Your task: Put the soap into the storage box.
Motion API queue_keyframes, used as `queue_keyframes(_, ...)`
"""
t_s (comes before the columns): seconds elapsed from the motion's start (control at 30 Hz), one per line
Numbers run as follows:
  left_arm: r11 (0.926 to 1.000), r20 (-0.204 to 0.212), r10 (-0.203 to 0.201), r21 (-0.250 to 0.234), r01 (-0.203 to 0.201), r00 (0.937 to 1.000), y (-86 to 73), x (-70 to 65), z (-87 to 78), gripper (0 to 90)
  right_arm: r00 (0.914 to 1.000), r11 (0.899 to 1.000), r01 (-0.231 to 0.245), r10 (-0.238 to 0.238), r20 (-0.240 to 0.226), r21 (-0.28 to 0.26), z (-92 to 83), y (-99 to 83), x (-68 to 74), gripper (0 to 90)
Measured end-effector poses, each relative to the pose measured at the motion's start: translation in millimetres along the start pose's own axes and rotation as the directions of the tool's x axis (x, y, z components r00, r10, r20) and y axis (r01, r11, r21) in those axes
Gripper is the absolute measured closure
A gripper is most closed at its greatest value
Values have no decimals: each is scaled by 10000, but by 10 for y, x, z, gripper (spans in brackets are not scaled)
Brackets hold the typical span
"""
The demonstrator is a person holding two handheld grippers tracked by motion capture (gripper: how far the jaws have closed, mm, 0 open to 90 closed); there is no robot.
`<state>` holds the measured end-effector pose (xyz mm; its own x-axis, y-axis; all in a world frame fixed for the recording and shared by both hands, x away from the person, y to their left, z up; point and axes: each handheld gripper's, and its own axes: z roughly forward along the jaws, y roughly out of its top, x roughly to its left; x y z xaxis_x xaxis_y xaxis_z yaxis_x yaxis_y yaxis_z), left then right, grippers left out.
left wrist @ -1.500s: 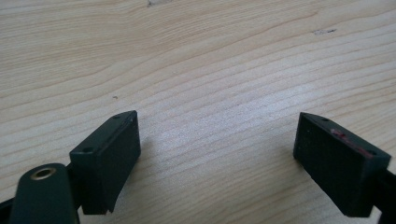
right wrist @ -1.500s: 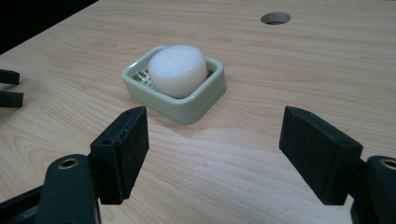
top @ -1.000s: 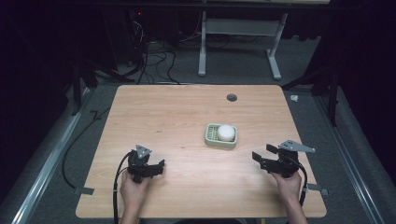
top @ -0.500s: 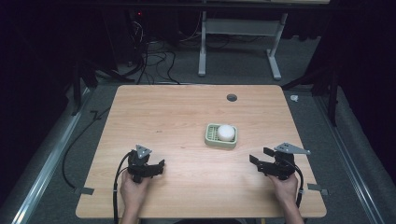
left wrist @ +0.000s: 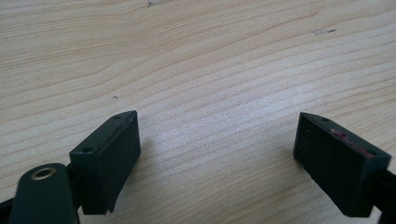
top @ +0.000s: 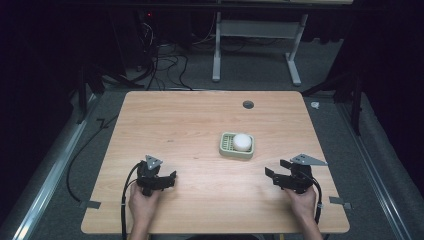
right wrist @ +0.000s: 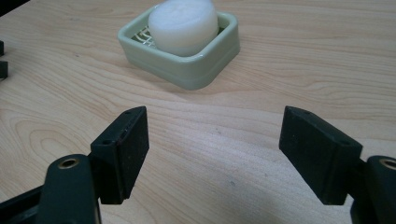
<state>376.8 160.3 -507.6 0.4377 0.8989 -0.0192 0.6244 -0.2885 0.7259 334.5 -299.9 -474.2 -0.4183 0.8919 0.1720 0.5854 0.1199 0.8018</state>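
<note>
Here the tabletop (top: 200, 130) is seen as a broad wooden surface, and it carries everything else. On it, ahead of the right hand-held gripper (top: 278, 171) and a little to its left, a pale green soap dish (top: 236, 145) is set; in the right gripper view the same dish (right wrist: 187, 63) lies just beyond the jaws, near but apart from them. In the dish a white round soap (top: 241, 142) is held, seated on a slatted grid and rising above the rim (right wrist: 183, 25).

The right hand-held gripper (right wrist: 214, 154) is released — its jaws are spread wide over bare wood, nothing between them. The left hand-held gripper (top: 167, 179) is likewise released and empty; in its own view (left wrist: 217, 161) only wood grain is framed between the parted jaws, and the dish lies well apart, off to its right.

The soap is judged light and firm, though probably smooth and slippery, so a slip under hard pinching could be expected. It would best be taken across its round sides, above the rim, with gentle pressure. The dish appears stiff and light — liable to slide on the wood if nudged; its raised wall would offer the surest hold.
</note>
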Motion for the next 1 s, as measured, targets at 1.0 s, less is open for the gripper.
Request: queue_keyframes(1.0, 10000, 6, -6, -4, 6, 10000, -1, 0, 0, 152, 9956, 9958, 356, -427, 837, 847, 238, -71, 69, 261)
